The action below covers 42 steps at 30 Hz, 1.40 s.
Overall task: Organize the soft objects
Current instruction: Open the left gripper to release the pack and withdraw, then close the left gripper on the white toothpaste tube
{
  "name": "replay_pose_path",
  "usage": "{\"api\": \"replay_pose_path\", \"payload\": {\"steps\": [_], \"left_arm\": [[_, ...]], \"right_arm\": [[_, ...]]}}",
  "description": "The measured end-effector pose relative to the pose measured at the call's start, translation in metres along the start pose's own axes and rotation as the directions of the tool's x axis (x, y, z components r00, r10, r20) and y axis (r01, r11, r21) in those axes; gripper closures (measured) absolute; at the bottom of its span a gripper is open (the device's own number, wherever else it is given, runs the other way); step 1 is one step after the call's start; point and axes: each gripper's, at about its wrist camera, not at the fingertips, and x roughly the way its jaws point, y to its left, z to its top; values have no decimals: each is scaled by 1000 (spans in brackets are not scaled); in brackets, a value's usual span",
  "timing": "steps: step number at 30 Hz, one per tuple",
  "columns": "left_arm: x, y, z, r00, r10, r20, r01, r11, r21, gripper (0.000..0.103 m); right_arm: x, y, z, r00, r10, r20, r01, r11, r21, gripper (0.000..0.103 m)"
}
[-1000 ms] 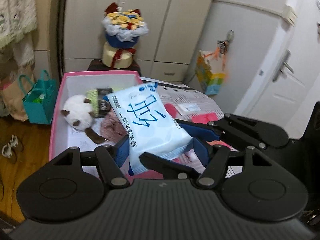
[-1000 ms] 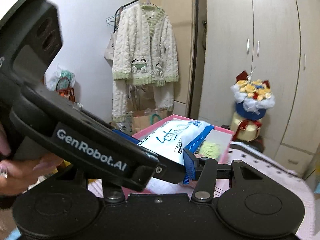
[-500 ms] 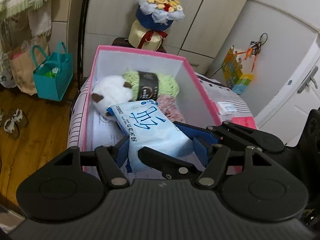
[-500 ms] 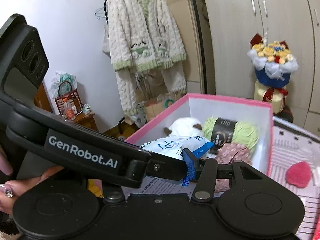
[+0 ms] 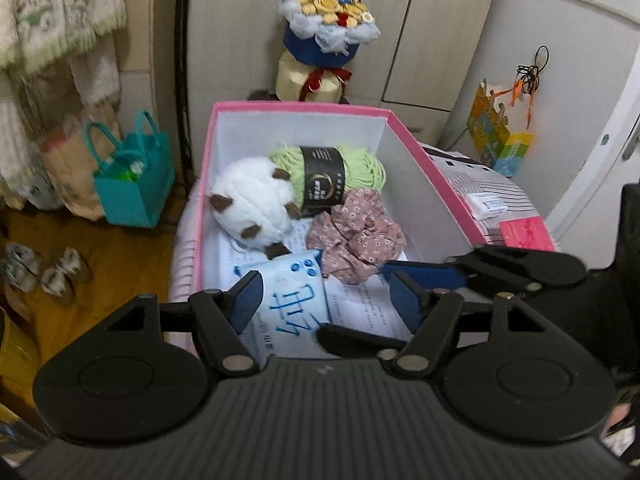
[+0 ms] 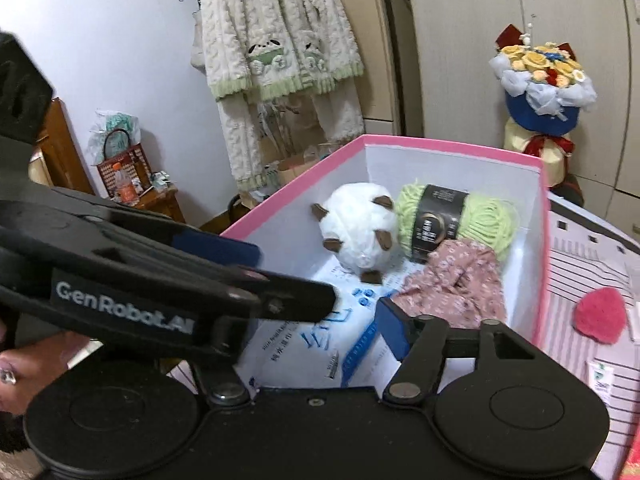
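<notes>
A blue-and-white wipes pack (image 5: 292,304) (image 6: 304,344) lies on the floor of the pink box (image 5: 300,106) (image 6: 452,146), at its near end. My left gripper (image 5: 326,300) straddles the pack with its jaws opening; the right pad stands clear of it. My right gripper (image 6: 320,332) crosses from the side, jaws also opening, its blue pad beside the pack's edge and its other finger hidden behind the left gripper. Further in lie a white plush (image 5: 252,208) (image 6: 360,228), green yarn (image 5: 360,168) (image 6: 488,220) and a floral cloth (image 5: 356,236) (image 6: 456,284).
The box sits on a striped cover (image 6: 580,248) with a pink heart-shaped pad (image 6: 600,316) on it. A bouquet (image 5: 328,20) stands behind the box by the wardrobe. A teal bag (image 5: 132,188) and shoes (image 5: 40,268) are on the floor at left. A hand (image 6: 32,364) holds the left gripper.
Both grippers came down into the box with the pack. Their jaws have widened, and the pack now rests on the box floor instead of hanging between the pads.
</notes>
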Motion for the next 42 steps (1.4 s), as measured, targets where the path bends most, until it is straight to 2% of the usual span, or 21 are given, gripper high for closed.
{"api": "replay_pose_path", "payload": {"steps": [6, 10, 15, 18, 22, 27, 31, 37, 39, 42], "left_arm": [[-36, -18, -9, 999, 17, 51, -21, 996, 89, 21], [-57, -31, -15, 996, 26, 81, -36, 991, 129, 21], [-87, -54, -24, 991, 5, 132, -29, 983, 183, 21], [-100, -69, -31, 989, -30, 146, -2, 977, 215, 21], [-109, -87, -35, 987, -107, 123, 76, 969, 234, 22], [-101, -113, -39, 979, -186, 88, 163, 960, 226, 23], [-85, -134, -44, 972, -227, 67, 206, 951, 232, 25], [-58, -166, -52, 966, -251, 53, 230, 937, 262, 32], [-47, -175, -54, 966, -254, 43, 235, 937, 259, 38], [-28, -189, -58, 968, -251, 29, 235, 936, 261, 41]], "right_arm": [[-35, 8, -1, 998, -67, -3, 67, 996, -54, 31], [-61, 14, -5, 994, -109, -1, 108, 989, -100, 31], [-100, 17, -11, 989, -146, 30, 149, 979, -135, 31], [-125, 20, -18, 984, -167, 60, 175, 972, -160, 31], [-155, 17, -32, 978, -183, 103, 199, 965, -173, 31], [-180, 7, -57, 968, -201, 152, 228, 957, -182, 31], [-190, -4, -81, 949, -243, 202, 282, 940, -191, 31], [-182, -31, -104, 941, -265, 210, 293, 949, -116, 31], [-176, -38, -108, 936, -282, 210, 306, 948, -92, 31], [-163, -50, -113, 933, -302, 195, 321, 944, -74, 31]]}}
